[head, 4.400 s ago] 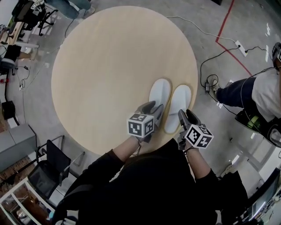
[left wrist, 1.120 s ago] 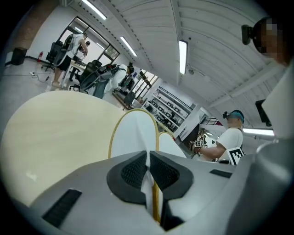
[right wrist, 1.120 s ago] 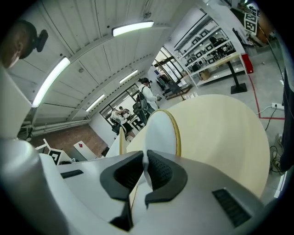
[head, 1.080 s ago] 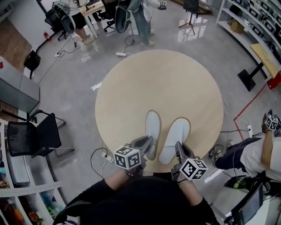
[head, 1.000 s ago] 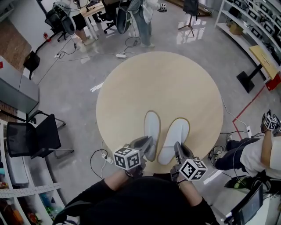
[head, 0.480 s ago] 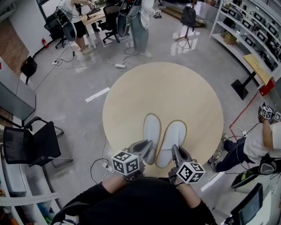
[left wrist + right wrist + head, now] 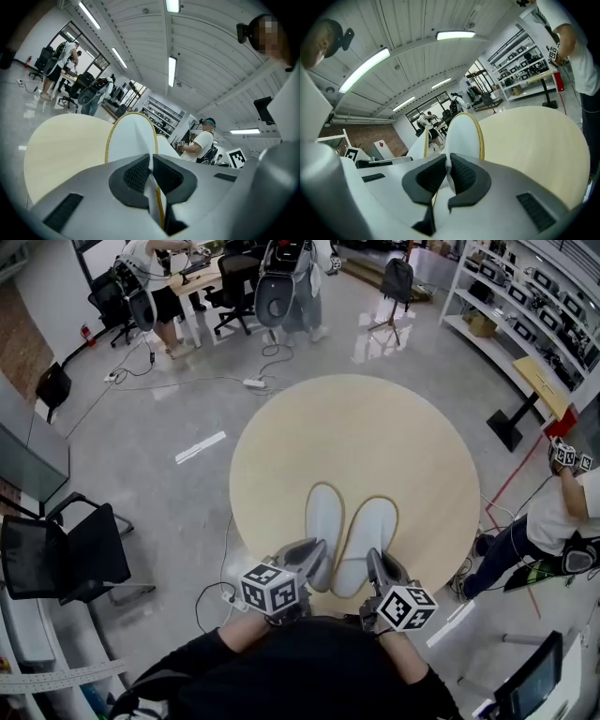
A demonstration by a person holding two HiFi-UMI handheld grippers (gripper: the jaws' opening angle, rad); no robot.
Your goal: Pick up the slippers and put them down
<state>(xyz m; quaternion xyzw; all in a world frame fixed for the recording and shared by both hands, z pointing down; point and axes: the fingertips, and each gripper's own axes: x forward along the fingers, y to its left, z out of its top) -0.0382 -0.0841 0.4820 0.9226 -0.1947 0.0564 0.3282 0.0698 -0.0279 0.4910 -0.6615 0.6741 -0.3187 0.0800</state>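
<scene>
Two white slippers with yellow edging are held side by side over the near part of the round wooden table (image 7: 375, 427). My left gripper (image 7: 314, 556) is shut on the heel end of the left slipper (image 7: 323, 521). In the left gripper view its pads pinch the thin edge of that slipper (image 7: 131, 138), and the gripper (image 7: 151, 174) shows no gap. My right gripper (image 7: 374, 564) is shut on the heel end of the right slipper (image 7: 370, 529). In the right gripper view that slipper (image 7: 463, 133) rises from the gripper (image 7: 448, 174). Both toes point away from me.
Black office chairs (image 7: 66, 554) stand on the floor at the left. A person (image 7: 553, 517) sits close to the table's right side. More people and desks are at the back (image 7: 281, 282). Shelves (image 7: 525, 296) line the right wall. A cable (image 7: 225, 592) lies near the table's front left.
Both grippers have kept their hold and carried the slippers a little way along and slightly up over the table's near edge. The head view has swung, so the room has shifted in the picture.
</scene>
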